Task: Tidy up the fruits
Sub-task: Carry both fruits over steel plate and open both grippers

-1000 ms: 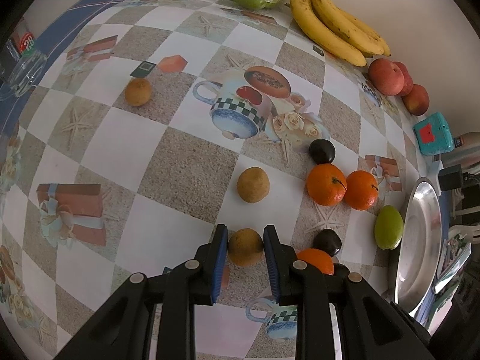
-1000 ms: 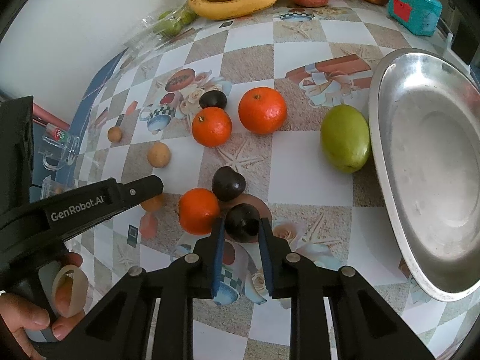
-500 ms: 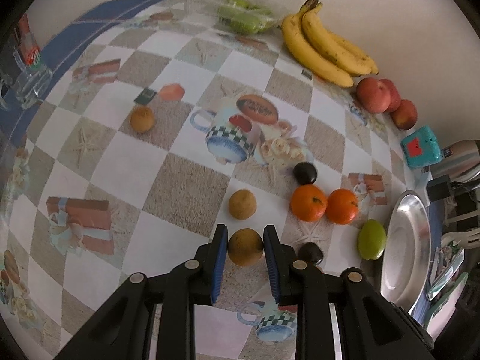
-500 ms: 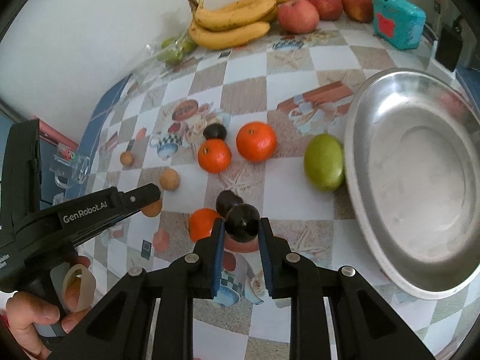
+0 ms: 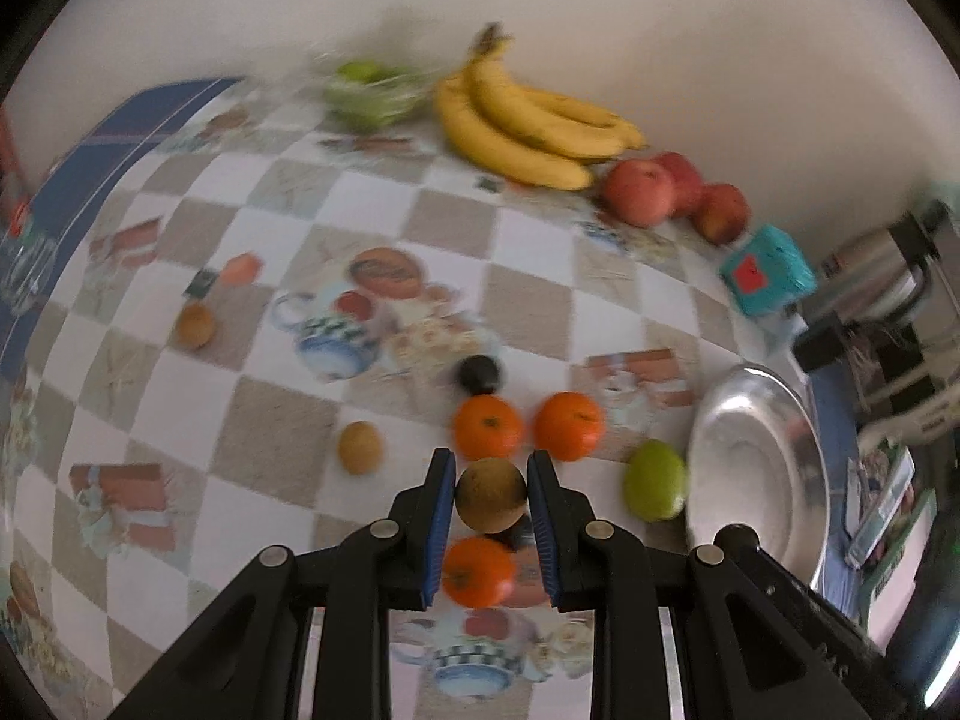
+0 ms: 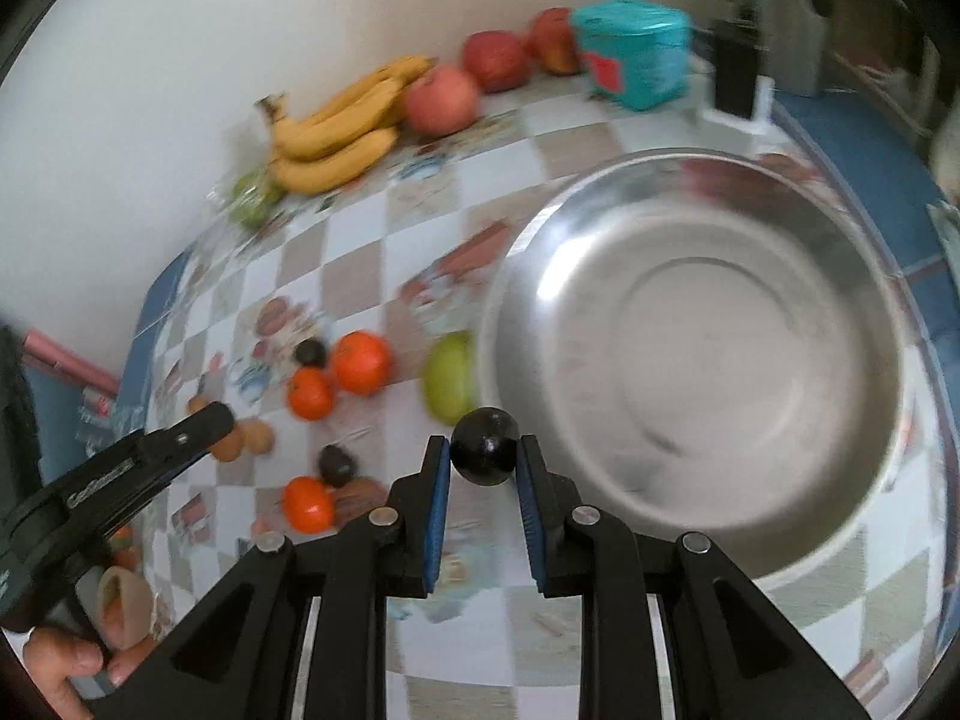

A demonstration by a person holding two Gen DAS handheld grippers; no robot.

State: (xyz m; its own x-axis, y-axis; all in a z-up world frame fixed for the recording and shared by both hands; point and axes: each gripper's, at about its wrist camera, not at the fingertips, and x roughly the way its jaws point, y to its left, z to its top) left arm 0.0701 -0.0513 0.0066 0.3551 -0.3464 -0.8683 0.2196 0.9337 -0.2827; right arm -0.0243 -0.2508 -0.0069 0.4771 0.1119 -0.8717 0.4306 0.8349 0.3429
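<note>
Brown fruit (image 5: 491,495) and dark fruit (image 6: 485,446) in clamped jaws

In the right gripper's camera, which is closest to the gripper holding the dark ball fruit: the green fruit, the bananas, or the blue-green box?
From the right gripper:
1. Green fruit, just beyond the fingers, beside the metal bowl's left rim.
2. Bananas, far back left by the wall.
3. Blue-green box, far back right; too close to call against the bananas.

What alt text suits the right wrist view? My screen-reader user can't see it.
The right gripper is shut on a small dark round fruit, held at the near rim of a steel bowl. Oranges, a green fruit, bananas and apples sit on the checkered tablecloth.
</note>
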